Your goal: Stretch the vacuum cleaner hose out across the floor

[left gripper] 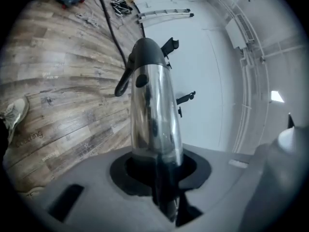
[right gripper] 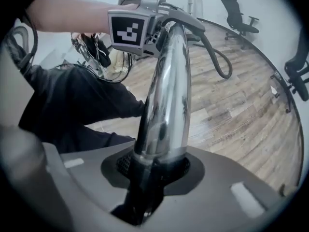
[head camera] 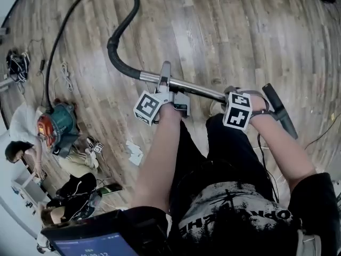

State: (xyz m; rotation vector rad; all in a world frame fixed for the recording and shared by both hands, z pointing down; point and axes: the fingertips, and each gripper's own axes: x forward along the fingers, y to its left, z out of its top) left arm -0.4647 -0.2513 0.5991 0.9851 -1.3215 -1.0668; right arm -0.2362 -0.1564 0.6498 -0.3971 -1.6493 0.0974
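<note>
Holding the wand (head camera: 197,88) level across mid-frame, clear of the floor (head camera: 240,25), with a grip at two spots: clamped by the left gripper (head camera: 165,80) near the end joined to the hose (head camera: 123,25), and by the right gripper (head camera: 232,96) further right, short of the black tip at right of centre. Borne out in both gripper views, with jaws closed tight on the bright chrome in each. Trailing from the wand's left end, looping up to the top of the frame, then apparently curving back down the left side toward the vacuum (head camera: 57,126) at left centre, so bent in an arc and not yet drawn straight. Judged as the early part of the task: taken up by the wand, ready for the pull. Calling next for carrying the wand away from the vacuum, toward the open boards at upper right, keeping both grips firm and the wand low enough to lay the hose flat. Worth watching for a tug on the vacuum once the slack runs out, and for the loose cables (head camera: 18,63) at upper left, close by the loop. Also for the people (head camera: 22,122) seated at lower left, just beside the vacuum.
</note>
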